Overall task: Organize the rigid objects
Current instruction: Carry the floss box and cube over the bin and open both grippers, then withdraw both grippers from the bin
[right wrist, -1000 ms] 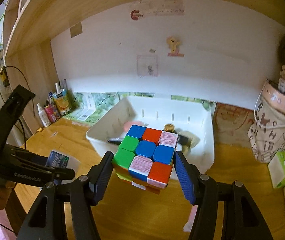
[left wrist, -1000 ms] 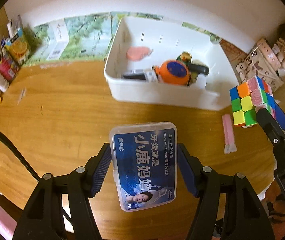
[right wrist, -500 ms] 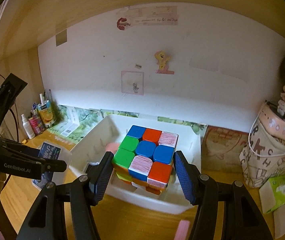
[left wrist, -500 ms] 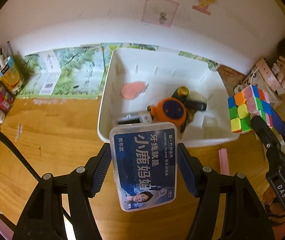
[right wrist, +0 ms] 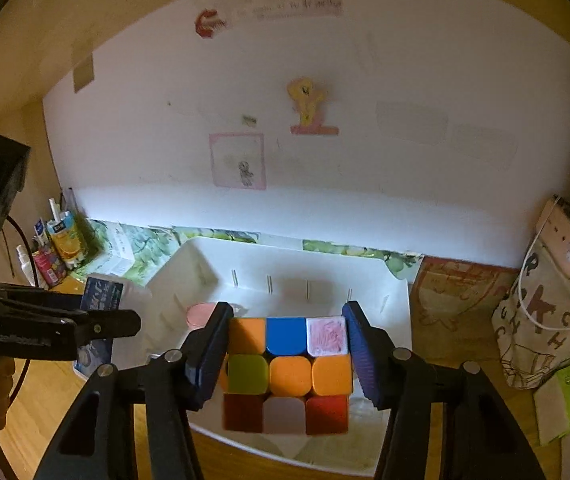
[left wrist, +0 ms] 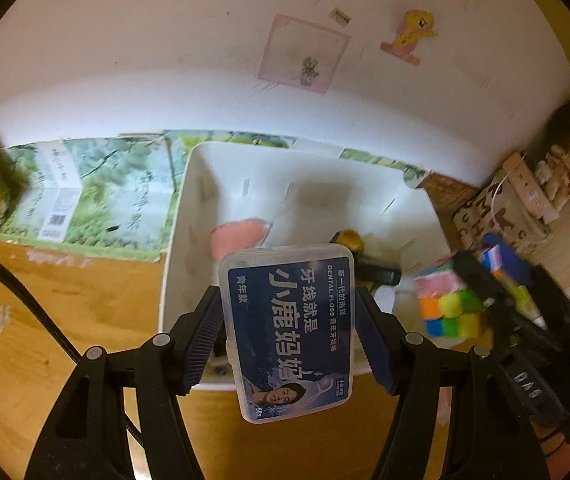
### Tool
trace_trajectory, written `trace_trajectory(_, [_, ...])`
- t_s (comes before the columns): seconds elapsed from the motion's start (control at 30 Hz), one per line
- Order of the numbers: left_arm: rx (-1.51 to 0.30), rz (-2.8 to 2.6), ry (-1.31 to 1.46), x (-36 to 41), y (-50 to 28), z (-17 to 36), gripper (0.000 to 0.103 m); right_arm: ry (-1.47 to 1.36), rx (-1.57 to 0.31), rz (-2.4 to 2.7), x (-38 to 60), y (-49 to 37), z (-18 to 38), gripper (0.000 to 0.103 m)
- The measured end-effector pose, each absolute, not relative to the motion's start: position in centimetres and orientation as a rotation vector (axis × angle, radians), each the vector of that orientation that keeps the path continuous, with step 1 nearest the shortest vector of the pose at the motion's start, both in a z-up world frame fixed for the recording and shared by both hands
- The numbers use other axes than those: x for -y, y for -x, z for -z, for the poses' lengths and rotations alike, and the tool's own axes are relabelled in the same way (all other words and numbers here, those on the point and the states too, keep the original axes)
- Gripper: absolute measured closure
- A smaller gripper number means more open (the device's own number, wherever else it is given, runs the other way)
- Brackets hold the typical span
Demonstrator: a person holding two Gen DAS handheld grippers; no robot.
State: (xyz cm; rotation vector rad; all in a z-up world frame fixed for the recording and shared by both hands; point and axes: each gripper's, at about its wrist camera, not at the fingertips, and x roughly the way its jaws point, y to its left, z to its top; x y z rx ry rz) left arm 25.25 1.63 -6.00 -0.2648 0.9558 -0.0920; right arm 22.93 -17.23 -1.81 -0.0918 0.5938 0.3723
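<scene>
Gripping a glossy rounded floss box, ribbed left claw.

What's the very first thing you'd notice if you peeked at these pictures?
A colourful plastic puzzle cube sits between the fingers of the right hand-held gripper, whose jaws have just been closing, over the near edge of a white plastic bin. Beside it, the left hand-held gripper clamps a clear plastic dental floss box with a dark blue label in front of the same bin, where a pink flat piece lies.
</scene>
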Motion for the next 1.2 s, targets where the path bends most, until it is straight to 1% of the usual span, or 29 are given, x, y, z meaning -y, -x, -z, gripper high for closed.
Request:
trace_trajectory(0.13, [-0.874, 0.108, 0.252, -1.6, -25.8, 6.0, 0.034, 0.094, -0.623, -0.364, 17.1, -24.0, 3.0, 0.047])
trace_trajectory(0.17, [-0.864, 0.111, 0.251, -1.6, -25.9, 6.0, 0.034, 0.092, -0.633, -0.363, 17.1, -24.3, 3.3, 0.048])
trace_trajectory(0.2, [-0.849, 0.116, 0.255, -1.6, -26.0, 6.0, 0.034, 0.094, -0.636, -0.359, 17.1, -24.5, 3.5, 0.052])
trace_trajectory(0.47, [-0.806, 0.122, 0.311, -1.9, -26.5, 6.3, 0.034, 0.098, -0.574, -0.367, 16.9, -24.9, 2.8, 0.052])
trace_trajectory(0.5, [-0.8, 0.123, 0.305, -1.9, -26.5, 6.1, 0.031, 0.101, -0.574, -0.368, 16.9, -24.9, 2.8, 0.052])
trace_trajectory(0.53, [-0.801, 0.122, 0.301, -1.8, -26.5, 6.1, 0.026, 0.106, -0.574, -0.37, 16.9, -24.8, 2.8, 0.051])
trace_trajectory(0.63, [-0.816, 0.103, 0.273, -1.7, -26.5, 6.1, 0.025, 0.11, -0.576, -0.368, 16.8, -24.8, 2.7, 0.05])
trace_trajectory(0.77, [-0.821, 0.095, 0.261, -1.5, -25.7, 6.0, 0.024, 0.096, -0.569, -0.371, 17.0, -24.3, 2.2, 0.042])
trace_trajectory(0.93, [-0.803, 0.09, 0.264, -1.2, -24.0, 5.1, 0.021, 0.095, -0.557, -0.365, 17.7, -23.0, 1.3, 0.04])
trace_trajectory(1.0, [-0.795, 0.086, 0.26, -1.0, -23.2, 4.5, 0.021, 0.092, -0.551, -0.36, 18.1, -22.2, 0.9, 0.035])
trace_trajectory(1.13, [-0.774, 0.077, 0.246, -0.7, -21.3, 3.4, 0.02, 0.085, -0.537, -0.346, 19.0, -20.5, -0.1, 0.032])
trace_trajectory(1.2, [-0.763, 0.072, 0.24, -0.5, -20.4, 2.9, 0.02, 0.079, -0.535, -0.336, 19.4, -19.6, -0.4, 0.028])
